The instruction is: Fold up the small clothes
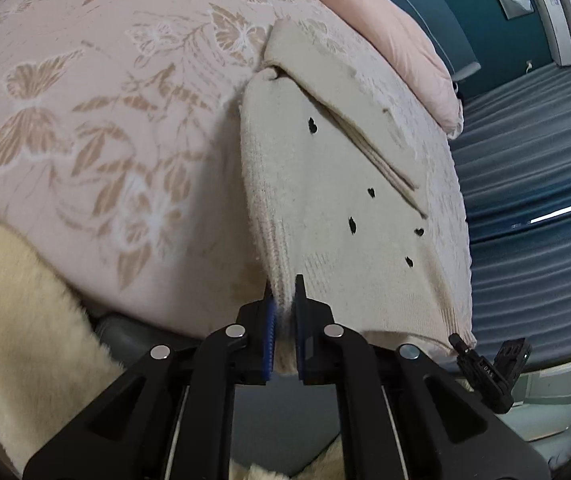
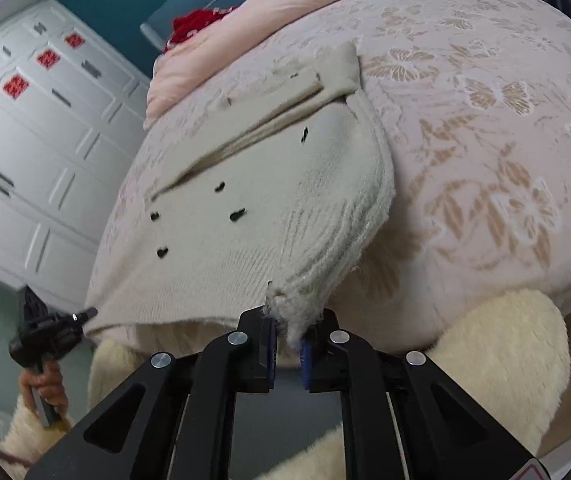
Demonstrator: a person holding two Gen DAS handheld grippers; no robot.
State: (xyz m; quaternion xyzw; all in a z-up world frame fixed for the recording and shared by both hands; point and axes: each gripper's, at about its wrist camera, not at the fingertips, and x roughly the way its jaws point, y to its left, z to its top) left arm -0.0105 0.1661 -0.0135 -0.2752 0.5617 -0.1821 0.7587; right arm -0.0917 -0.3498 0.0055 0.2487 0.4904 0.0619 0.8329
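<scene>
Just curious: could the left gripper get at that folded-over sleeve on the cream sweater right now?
Probably not yet: the left gripper is shut on the sweater hem. The sleeve lies uncovered, so releasing first would free it.

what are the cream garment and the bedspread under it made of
Cream garment: looks like soft knitted yarn, matte and fuzzy, with visible ribbing along its near edge. Bedspread: seems a woven or quilted textile, matte pink, with a raised tan butterfly and leaf pattern.

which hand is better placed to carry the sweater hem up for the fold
Neither clearly: both. The left gripper and the right gripper are each shut on a hem corner of the cream sweater, so they should probably lift together.
</scene>
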